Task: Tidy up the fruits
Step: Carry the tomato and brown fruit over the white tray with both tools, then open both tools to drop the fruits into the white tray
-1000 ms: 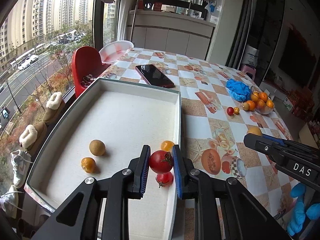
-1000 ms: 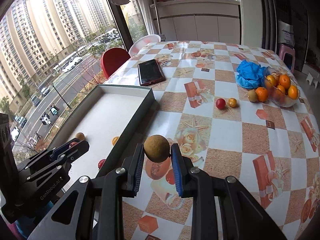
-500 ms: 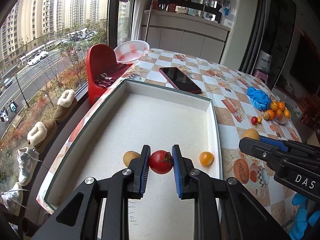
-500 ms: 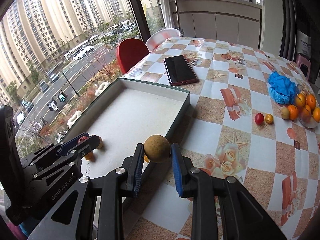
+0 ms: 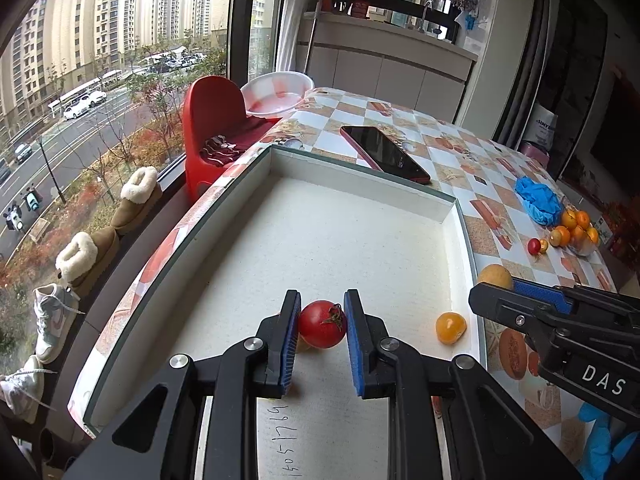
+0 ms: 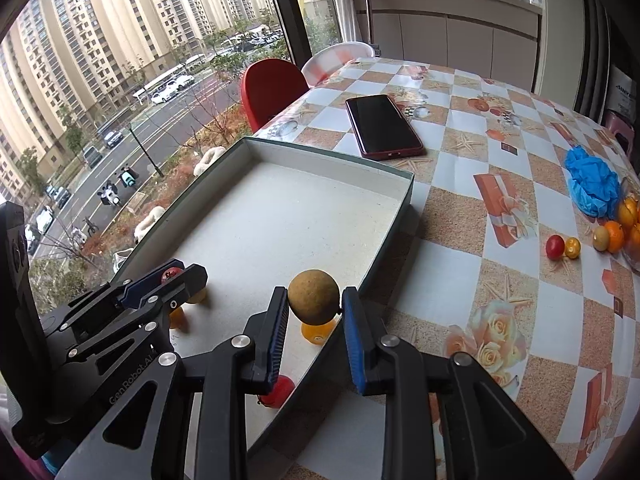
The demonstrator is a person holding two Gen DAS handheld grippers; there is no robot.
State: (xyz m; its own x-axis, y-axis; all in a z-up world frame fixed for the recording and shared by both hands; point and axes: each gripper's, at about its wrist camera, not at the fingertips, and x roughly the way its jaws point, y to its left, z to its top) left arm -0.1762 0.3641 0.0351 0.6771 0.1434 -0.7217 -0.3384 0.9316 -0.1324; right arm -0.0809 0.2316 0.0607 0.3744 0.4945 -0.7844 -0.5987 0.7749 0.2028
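We're in a home here, a dining corner in a high-rise flat. The surface (image 6: 460,216) wears a checked oilcloth printed with gifts, roses and starfish, and a phone (image 6: 382,126) lies on it beside a bowl of oranges (image 5: 578,232). A red chair (image 5: 208,120) stands at the edge, a plastic basin (image 5: 276,94) just behind it. Fleece-lined boots (image 5: 136,196) and sneakers (image 5: 52,320) line the window sill — very lived-in. Through the big window (image 6: 120,60), apartment towers, parked cars and scooters far below — and at the back, white cabinets (image 5: 384,76) under a cluttered counter.
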